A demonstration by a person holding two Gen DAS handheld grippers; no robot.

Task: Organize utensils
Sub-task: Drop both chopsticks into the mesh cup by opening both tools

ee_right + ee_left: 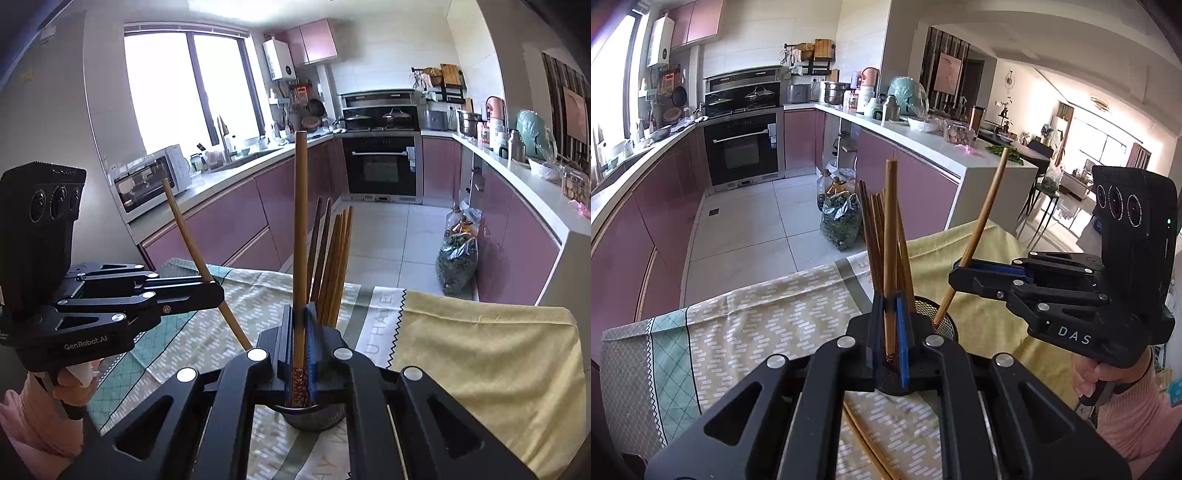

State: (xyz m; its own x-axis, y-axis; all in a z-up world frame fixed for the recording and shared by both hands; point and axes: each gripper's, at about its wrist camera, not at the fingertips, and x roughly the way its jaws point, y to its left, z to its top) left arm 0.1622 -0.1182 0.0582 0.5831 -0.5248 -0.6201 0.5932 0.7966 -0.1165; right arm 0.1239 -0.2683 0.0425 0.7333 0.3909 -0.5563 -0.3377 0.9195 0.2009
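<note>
A black mesh holder [942,325] stands on the cloth-covered table and holds several brown chopsticks [875,229]; the chopsticks also show in the right wrist view [336,266], as does the holder [314,417]. My left gripper [891,332] is shut on a bamboo chopstick [889,221], held upright over the holder. My right gripper [301,343] is shut on another bamboo chopstick [301,221], its patterned tip over the holder's mouth. In the left view the right gripper [956,267] holds its chopstick [982,221] tilted. In the right view the left gripper [218,291] holds its chopstick [199,266] tilted.
The table carries a patterned cloth [746,325] and a yellow cloth [480,350]. A loose chopstick [864,443] lies on the cloth under my left gripper. A bag of greens [840,221] and bottles stand on the kitchen floor beyond the table's far edge.
</note>
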